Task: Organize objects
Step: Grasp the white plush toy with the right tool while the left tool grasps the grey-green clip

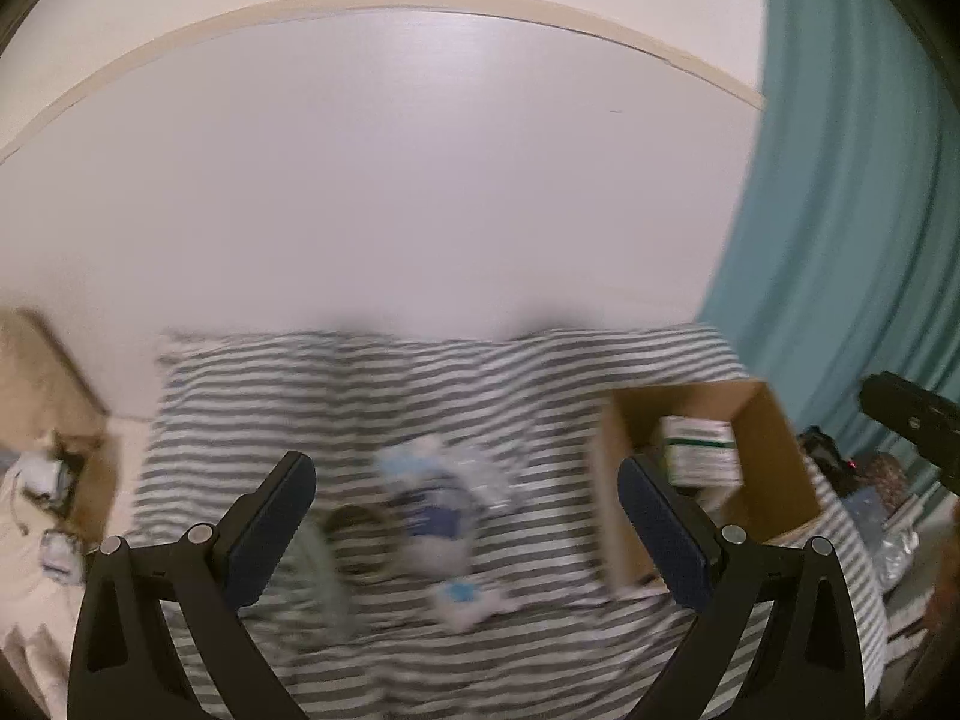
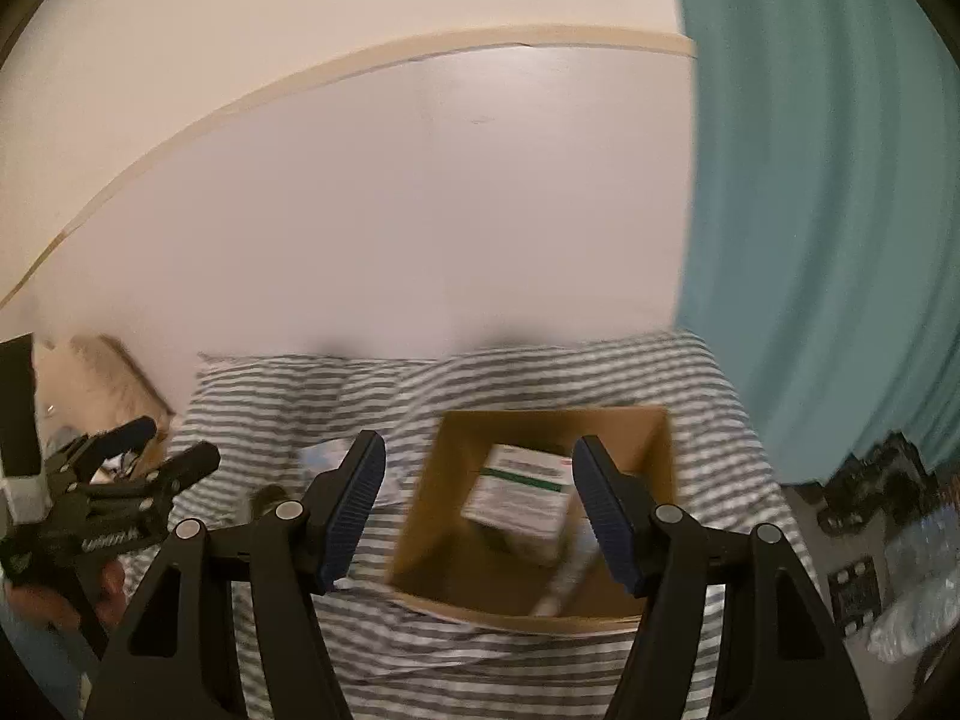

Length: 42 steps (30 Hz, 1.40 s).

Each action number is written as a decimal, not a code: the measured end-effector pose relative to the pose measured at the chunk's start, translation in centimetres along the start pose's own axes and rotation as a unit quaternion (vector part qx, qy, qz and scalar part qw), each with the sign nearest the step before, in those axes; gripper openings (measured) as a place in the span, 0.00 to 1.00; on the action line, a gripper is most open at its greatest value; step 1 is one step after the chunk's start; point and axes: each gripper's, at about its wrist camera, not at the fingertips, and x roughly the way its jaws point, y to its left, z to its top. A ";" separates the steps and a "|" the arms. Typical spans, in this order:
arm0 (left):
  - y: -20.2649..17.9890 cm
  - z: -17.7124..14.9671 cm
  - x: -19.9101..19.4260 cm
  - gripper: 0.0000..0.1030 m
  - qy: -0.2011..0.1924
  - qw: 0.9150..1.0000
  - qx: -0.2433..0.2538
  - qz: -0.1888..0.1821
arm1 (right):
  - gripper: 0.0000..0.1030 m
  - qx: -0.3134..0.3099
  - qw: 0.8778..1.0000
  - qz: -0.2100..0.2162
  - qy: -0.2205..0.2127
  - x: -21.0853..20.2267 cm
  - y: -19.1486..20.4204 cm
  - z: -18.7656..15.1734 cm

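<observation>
An open cardboard box (image 2: 636,426) (image 1: 774,450) stands on a grey-and-white striped bedsheet (image 1: 384,378) (image 2: 480,672). A white carton with a green stripe (image 2: 522,495) (image 1: 699,447) lies inside it. Blurred blue-and-white packets (image 1: 435,510) and a dark round object (image 1: 357,534) lie on the sheet left of the box. My left gripper (image 1: 465,504) is open and empty above the packets; it also shows in the right wrist view (image 2: 153,444). My right gripper (image 2: 480,480) is open and empty above the box.
A white wall stands behind the bed. A teal curtain (image 2: 828,210) hangs on the right. Cluttered items (image 1: 48,480) sit on a surface at the left. Dark objects and plastic bags (image 2: 894,546) lie on the floor at the right.
</observation>
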 end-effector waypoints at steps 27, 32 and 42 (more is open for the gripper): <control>13.8 -12.8 10.2 1.00 0.092 0.991 -0.021 0.099 | 0.78 -0.119 0.979 -0.015 0.162 20.5 17.8 -13.4; 14.3 -12.5 13.0 1.00 0.116 0.988 -0.025 0.104 | 0.78 -0.108 0.972 -0.023 0.206 23.9 16.1 -15.0; 12.7 -12.9 16.4 1.00 0.148 0.986 -0.018 0.067 | 0.76 -0.099 0.962 -0.002 0.255 26.6 15.4 -16.6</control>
